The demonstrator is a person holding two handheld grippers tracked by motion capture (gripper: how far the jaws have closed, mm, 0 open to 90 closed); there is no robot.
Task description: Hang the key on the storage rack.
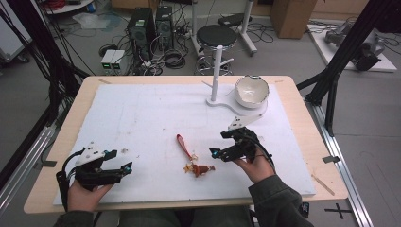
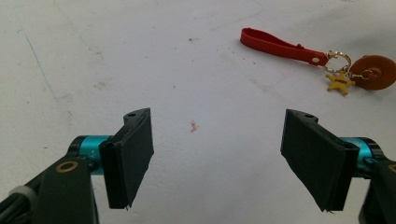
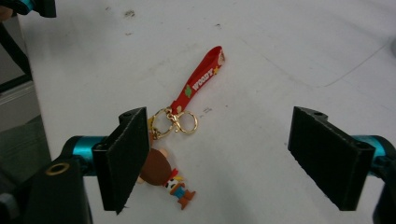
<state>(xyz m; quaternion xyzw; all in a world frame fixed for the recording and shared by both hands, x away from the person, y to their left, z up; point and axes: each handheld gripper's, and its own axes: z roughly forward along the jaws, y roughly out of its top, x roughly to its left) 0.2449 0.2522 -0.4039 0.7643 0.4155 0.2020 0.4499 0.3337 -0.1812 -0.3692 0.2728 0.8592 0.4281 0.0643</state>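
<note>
Two grippers, left [image 1: 126,166] and right [image 1: 213,152], jaws released; one keychain [image 1: 191,158], one bowl [image 1: 251,91].

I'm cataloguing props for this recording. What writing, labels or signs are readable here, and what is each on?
"WOODY": white letters along the red strap of the keychain, read in the right gripper view.
Gold star charm: it bears lettering, too small to read.
Grey boxes on the floor: any labels too blurred to read.

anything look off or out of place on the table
Mostly tidy. The bowl sits tipped on its side on the white stand's base, its opening facing the person rather than upward. The keychain lies flat mid-table, strap stretched out, intact. The white mat has faint scuffs.
</note>
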